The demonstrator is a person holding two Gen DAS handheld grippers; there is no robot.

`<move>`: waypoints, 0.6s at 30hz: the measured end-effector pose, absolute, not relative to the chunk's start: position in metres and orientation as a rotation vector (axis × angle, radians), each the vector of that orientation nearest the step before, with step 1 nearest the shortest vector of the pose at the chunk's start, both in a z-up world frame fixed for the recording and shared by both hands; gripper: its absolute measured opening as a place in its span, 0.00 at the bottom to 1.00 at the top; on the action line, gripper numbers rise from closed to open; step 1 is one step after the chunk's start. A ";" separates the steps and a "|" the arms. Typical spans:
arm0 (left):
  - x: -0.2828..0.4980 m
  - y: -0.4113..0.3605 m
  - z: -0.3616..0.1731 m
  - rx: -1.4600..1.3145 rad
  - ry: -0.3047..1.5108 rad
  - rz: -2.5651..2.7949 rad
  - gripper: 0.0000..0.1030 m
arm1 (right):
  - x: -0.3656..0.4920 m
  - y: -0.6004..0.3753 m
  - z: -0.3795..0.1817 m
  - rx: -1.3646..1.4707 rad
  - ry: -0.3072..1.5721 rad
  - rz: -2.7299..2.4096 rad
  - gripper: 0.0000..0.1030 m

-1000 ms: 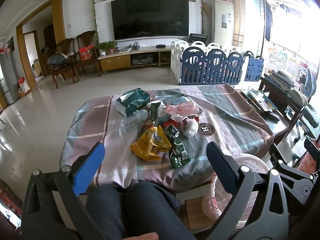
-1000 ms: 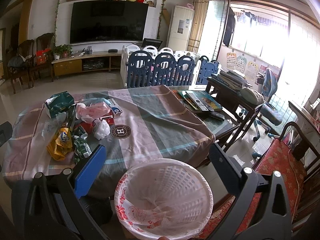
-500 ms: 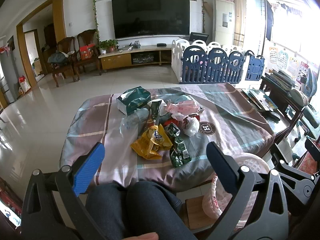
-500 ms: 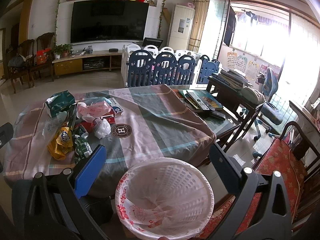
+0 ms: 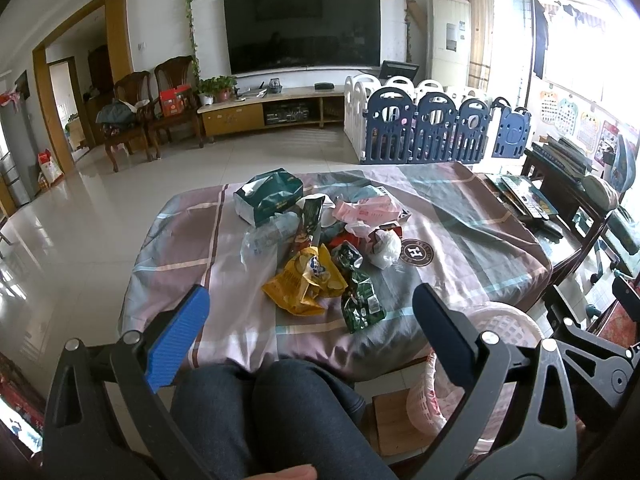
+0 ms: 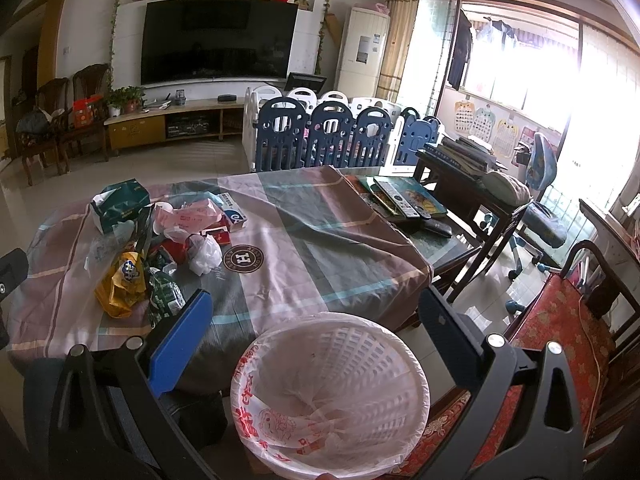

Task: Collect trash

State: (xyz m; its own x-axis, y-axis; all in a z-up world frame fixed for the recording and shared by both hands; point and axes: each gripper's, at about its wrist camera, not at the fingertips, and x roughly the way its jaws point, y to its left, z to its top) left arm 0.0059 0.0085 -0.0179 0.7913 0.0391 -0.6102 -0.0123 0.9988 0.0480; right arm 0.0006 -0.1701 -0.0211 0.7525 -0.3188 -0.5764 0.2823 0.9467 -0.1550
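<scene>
A heap of trash lies on the cloth-covered table (image 5: 460, 236): a yellow snack bag (image 5: 304, 280), a green wrapper (image 5: 362, 304), a white crumpled bag (image 5: 384, 244), a pink packet (image 5: 368, 212), a clear plastic bag (image 5: 260, 240) and a green tissue pack (image 5: 268, 196). My left gripper (image 5: 308, 308) hangs open above the table's near edge, short of the heap, holding nothing. My right gripper (image 6: 316, 312) is open over a white lined waste basket (image 6: 332, 396) that stands on the floor right of the table. The heap (image 6: 136, 256) sits to its left.
A person's knees (image 5: 272, 412) are at the table's near edge. Books and remote controls (image 6: 404, 200) lie on a dark side table at the right. A red-cushioned chair (image 6: 560, 332) stands at the right, a blue and white playpen (image 5: 432, 128) behind the table.
Both grippers have crept slightly forward and up; the views shift a little. Nothing on the table has moved, and both grippers stay open.
</scene>
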 end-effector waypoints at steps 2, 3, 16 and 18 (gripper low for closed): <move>0.005 0.010 -0.021 0.041 0.661 0.025 0.98 | 0.001 -0.170 -0.021 -0.059 0.640 -0.328 0.98; 0.001 0.015 -0.030 0.041 0.663 0.025 0.98 | 0.001 -0.170 -0.021 -0.059 0.641 -0.328 0.98; 0.007 0.027 -0.061 0.032 0.741 0.038 0.98 | 0.002 -0.169 -0.044 -0.061 0.671 -0.329 0.98; 0.010 0.026 -0.058 0.032 0.748 0.041 0.98 | 0.004 -0.169 -0.045 -0.056 0.675 -0.328 0.98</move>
